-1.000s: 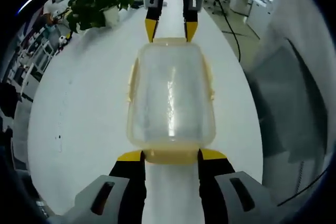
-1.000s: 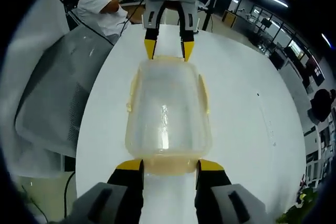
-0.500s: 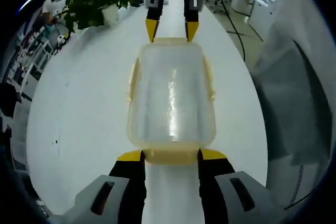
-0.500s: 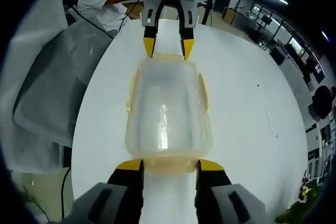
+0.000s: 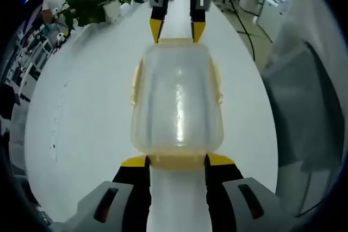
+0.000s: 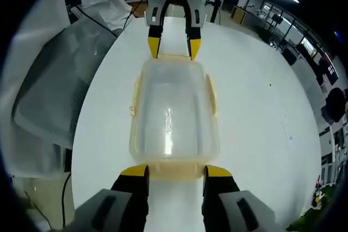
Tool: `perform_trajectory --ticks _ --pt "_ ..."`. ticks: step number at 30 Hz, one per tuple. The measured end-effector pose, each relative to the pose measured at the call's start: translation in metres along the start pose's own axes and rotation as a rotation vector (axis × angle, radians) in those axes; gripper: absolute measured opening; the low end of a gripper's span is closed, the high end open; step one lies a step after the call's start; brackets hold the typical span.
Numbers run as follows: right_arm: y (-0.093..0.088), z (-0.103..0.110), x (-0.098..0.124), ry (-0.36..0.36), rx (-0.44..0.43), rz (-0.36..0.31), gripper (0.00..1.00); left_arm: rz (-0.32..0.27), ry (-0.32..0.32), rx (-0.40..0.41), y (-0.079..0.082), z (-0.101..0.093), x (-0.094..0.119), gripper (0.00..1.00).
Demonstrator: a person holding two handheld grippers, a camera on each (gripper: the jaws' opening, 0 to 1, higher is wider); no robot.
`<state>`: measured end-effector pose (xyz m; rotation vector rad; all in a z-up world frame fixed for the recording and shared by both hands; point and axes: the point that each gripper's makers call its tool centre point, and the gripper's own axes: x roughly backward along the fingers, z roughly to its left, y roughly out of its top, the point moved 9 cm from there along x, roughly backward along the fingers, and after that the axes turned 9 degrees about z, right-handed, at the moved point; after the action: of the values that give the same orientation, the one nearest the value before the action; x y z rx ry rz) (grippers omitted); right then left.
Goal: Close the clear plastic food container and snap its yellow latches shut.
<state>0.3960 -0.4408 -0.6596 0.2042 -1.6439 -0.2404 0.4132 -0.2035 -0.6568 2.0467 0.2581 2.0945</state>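
White table (image 5: 81, 112), lidded clear container (image 5: 176, 101) pinned end to end between the two tongs.
Left gripper (image 5: 176, 160) jaws wide, tips at the near end latch (image 5: 176, 161); right gripper (image 5: 176, 28) wide at the far end (side latches look flat). Risk, my guess: uneven push slides the box or a tip skids off, latch stays unsnapped.

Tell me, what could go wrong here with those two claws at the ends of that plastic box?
The container sits between the left gripper and the right gripper, both open around its end latches. An uneven push could slide it across the smooth white table. Its yellow side latches appear unfastened, so the lid may lift.
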Motion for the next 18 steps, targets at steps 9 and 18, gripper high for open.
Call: perform_trajectory --ticks 9,18 --pt "0.002 0.002 -0.001 -0.004 0.002 -0.010 0.36 -0.007 -0.004 0.004 -0.005 -0.003 -0.001 0.36" --pt "-0.007 0.003 0.004 0.021 -0.082 0.025 0.41 -0.011 -0.013 0.039 -0.011 -0.005 0.000 0.44"
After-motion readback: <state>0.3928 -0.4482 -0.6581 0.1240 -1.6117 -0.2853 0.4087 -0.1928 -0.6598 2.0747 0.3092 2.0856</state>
